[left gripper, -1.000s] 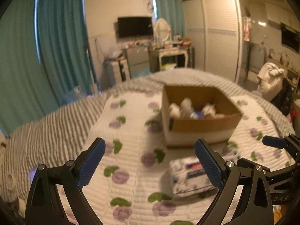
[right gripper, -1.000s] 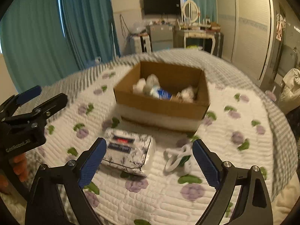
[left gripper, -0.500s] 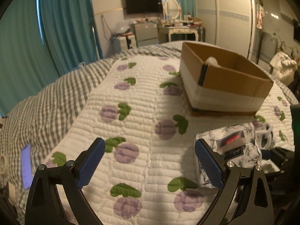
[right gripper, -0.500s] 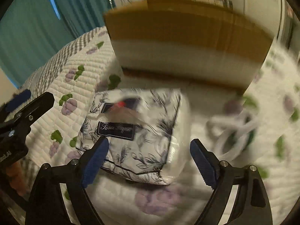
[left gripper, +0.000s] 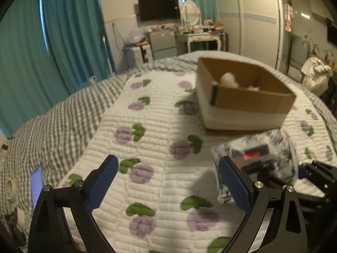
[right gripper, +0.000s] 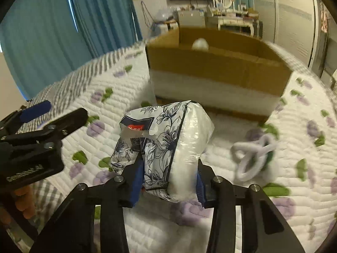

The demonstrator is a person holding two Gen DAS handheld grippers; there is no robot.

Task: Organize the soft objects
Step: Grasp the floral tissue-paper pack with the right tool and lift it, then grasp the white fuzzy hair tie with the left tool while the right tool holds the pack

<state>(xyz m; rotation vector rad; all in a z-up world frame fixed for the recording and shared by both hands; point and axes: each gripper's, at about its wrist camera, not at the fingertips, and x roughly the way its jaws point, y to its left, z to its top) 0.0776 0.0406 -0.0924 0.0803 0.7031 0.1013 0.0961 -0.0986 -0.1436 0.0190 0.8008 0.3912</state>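
Observation:
My right gripper (right gripper: 168,181) is shut on a floral-printed tissue pack (right gripper: 166,141) and holds it tilted above the quilt, in front of the cardboard box (right gripper: 214,63). The pack also shows in the left wrist view (left gripper: 257,158), with the right gripper behind it. The box (left gripper: 248,97) holds white soft items (left gripper: 229,79). My left gripper (left gripper: 168,181) is open and empty over the quilt, left of the pack. A white soft ring toy (right gripper: 252,156) lies on the quilt to the right of the pack.
The bed has a white quilt with purple flowers (left gripper: 147,143) over a grey checked sheet (left gripper: 52,126). A phone (left gripper: 35,185) lies at the left edge. Teal curtains, a dresser and a wardrobe stand beyond the bed.
My right gripper closed on the tissue pack and lifted it off the quilt, tilting it. The left gripper rose slightly and stayed open.

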